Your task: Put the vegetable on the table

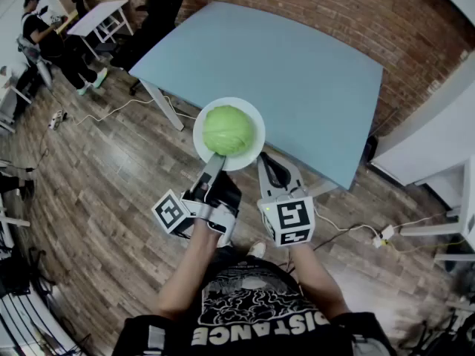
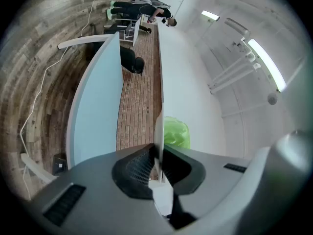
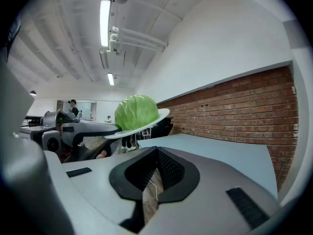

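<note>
A round green cabbage (image 1: 228, 129) lies on a white plate (image 1: 253, 153). My left gripper (image 1: 215, 160) is shut on the plate's near rim and holds it level over the near edge of the light blue table (image 1: 297, 73). In the left gripper view the plate (image 2: 159, 126) runs edge-on between the jaws, with the cabbage (image 2: 176, 133) on its right side. My right gripper (image 1: 273, 170) hangs just right of the plate, shut and empty. From the right gripper view the cabbage (image 3: 136, 111) and plate (image 3: 157, 118) float up left, above the table (image 3: 220, 148).
A brick wall (image 1: 334, 13) backs the table. Wooden floor (image 1: 89, 191) lies below with cables (image 1: 111, 110). A black chair (image 1: 152, 21), a white desk (image 1: 100, 17) and a seated person (image 1: 48, 43) are far left. White furniture (image 1: 438, 147) stands at right.
</note>
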Available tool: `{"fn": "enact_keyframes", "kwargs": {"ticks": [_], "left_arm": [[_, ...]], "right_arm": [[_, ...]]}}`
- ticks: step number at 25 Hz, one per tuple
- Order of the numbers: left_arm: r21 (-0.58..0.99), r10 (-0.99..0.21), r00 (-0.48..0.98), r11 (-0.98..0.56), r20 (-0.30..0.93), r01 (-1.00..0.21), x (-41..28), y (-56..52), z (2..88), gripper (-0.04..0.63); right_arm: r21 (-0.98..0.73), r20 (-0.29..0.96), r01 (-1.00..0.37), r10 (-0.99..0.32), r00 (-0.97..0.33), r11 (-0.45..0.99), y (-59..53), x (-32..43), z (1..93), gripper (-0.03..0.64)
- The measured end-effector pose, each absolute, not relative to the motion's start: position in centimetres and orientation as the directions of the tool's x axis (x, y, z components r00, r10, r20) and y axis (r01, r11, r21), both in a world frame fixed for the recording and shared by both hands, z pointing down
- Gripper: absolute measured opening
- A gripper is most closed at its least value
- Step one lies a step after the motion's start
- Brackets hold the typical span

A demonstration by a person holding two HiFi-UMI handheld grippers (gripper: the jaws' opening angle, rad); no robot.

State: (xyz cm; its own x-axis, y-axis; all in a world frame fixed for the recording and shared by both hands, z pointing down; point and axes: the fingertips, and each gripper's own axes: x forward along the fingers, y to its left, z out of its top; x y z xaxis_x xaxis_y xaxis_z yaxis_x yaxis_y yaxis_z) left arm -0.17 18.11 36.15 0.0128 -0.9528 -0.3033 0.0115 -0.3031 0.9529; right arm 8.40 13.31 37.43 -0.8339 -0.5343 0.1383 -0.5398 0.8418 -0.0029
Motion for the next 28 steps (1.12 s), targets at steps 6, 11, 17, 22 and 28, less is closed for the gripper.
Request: {"fn": "enact_keyframes", "kwargs": {"ticks": [6,11,17,22,28], "left_arm": [[0.953,-0.953,-0.002,-0.302,-0.302,0.02,0.2,19.0,36.1,0.027],[0.955,-0.955,-0.001,-0.296,-0.296,0.029,0.4,18.7,36.3,0.027],[0.952,-0.953,0.002,-0.303,-0.304,0.039,0.0,18.5,36.5,0.028],[0.949,-0.949,0.017,-0.313,-0.314,0.046,-1.2,17.9,36.4,0.028],[0.949,-0.949,0.038,-0.31,-0.313,0.063,-3.5,16.3,36.5,0.028]], "right_arm": [[-0.002,0.136,-0.535,-0.53,-0.837,0.845,14.3,9.2,37.3,0.009],[-0.001,0.146,-0.54,-0.534,-0.833,0.842,13.8,9.3,37.6,0.009],[0.005,0.152,-0.542,-0.536,-0.83,0.84,13.7,9.0,38.1,0.009],[0.013,0.157,-0.55,-0.545,-0.824,0.835,13.4,7.8,38.3,0.009],[0.019,0.175,-0.572,-0.566,-0.806,0.82,11.9,5.8,38.6,0.009]]}}
